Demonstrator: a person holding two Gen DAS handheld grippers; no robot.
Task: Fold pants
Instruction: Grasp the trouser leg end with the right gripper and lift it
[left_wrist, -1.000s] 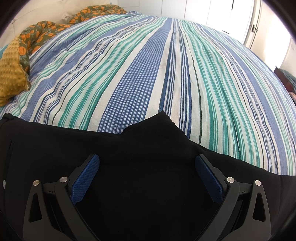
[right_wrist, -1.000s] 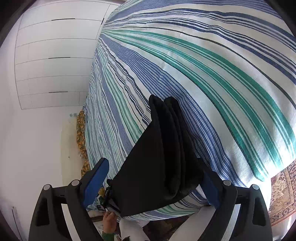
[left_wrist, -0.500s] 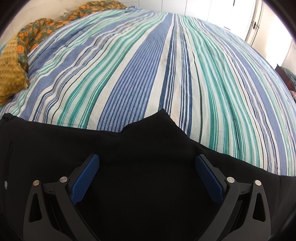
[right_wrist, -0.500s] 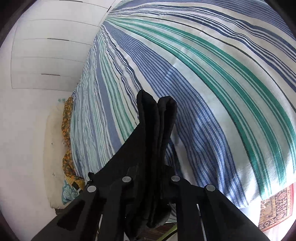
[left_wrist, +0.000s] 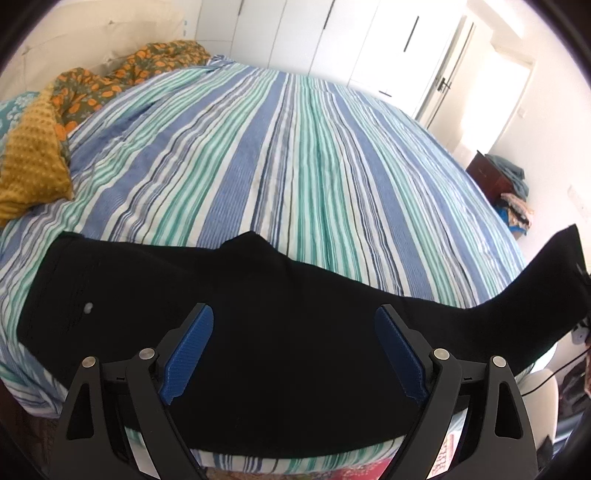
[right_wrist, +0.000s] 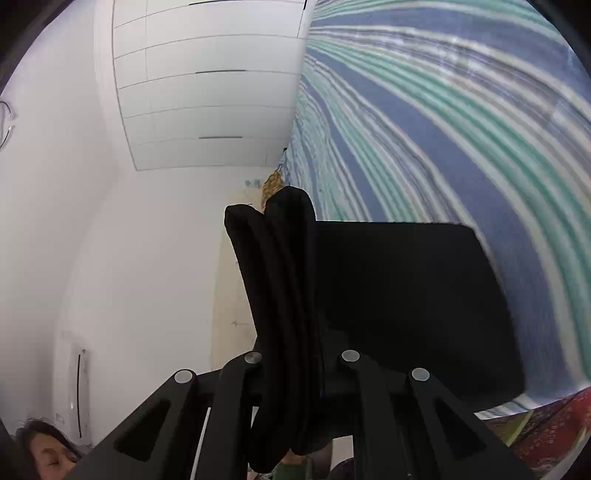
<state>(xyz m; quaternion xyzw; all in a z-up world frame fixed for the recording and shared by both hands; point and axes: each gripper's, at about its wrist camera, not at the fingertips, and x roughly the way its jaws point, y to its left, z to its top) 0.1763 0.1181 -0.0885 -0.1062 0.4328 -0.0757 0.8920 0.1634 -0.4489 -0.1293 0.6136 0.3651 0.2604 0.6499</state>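
Black pants (left_wrist: 258, 280) lie across the near edge of the striped bed (left_wrist: 295, 147), waist to the left. My left gripper (left_wrist: 293, 310) hovers above their middle, its blue pads (left_wrist: 192, 343) wide apart and closing, with only cloth lying below them, none pinched. At the right the leg end (left_wrist: 554, 273) rises off the bed. In the right wrist view my right gripper (right_wrist: 295, 354) is shut on the bunched leg ends of the pants (right_wrist: 280, 277), which stick up past the fingers; the rest hangs as a dark panel (right_wrist: 406, 295).
A mustard cushion (left_wrist: 33, 173) and a floral blanket (left_wrist: 122, 74) lie at the bed's far left. White wardrobe doors (left_wrist: 295, 33) line the back. A dark side table with clothes (left_wrist: 491, 177) stands right. A patterned rug (right_wrist: 546, 424) covers the floor. A person's head (right_wrist: 44, 450) shows bottom left.
The right gripper shut on the leg ends, lifted them off the bed and swung toward the wall. The left gripper rose and drew back, so more of the pants and room shows.
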